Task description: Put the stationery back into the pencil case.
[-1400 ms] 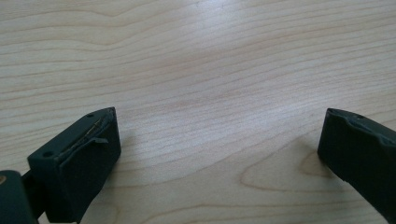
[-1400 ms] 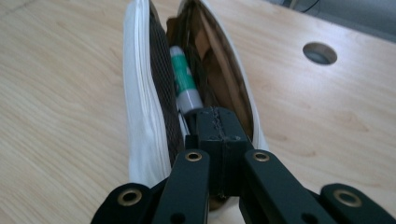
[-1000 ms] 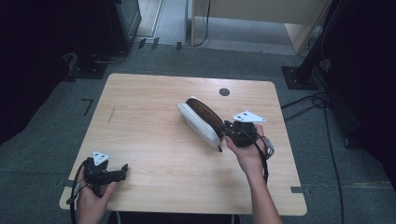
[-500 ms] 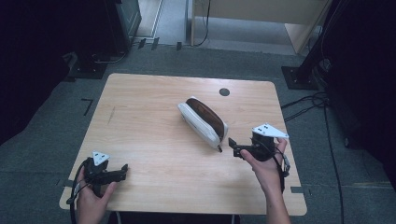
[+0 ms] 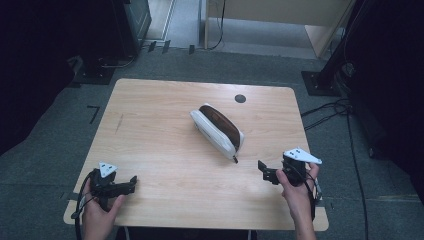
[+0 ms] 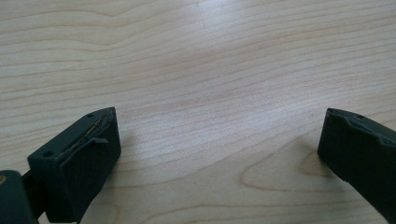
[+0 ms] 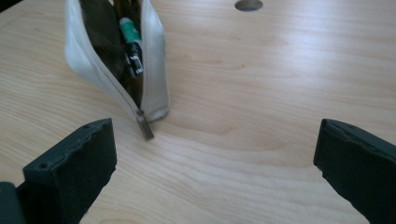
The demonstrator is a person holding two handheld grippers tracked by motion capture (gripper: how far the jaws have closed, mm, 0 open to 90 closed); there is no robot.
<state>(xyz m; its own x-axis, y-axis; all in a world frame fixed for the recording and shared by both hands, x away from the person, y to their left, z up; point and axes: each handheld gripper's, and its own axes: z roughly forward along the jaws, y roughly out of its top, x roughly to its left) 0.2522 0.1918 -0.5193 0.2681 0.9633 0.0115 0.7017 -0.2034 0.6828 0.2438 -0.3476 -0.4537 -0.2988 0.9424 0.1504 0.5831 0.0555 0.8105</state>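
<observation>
with the right claw (image 5: 263, 171) spread wide and empty near the open pencil case (image 5: 218, 130), the zip pull (image 7: 144, 125) should be approached squarely, while the left claw (image 5: 131, 181) is kept released on the table (image 5: 160, 115).

Bare table (image 5: 165, 145) lies between the two grippers; only the open pencil case (image 5: 218, 131) stands mid-table, near the right gripper (image 5: 264, 171), with room all round it
</observation>
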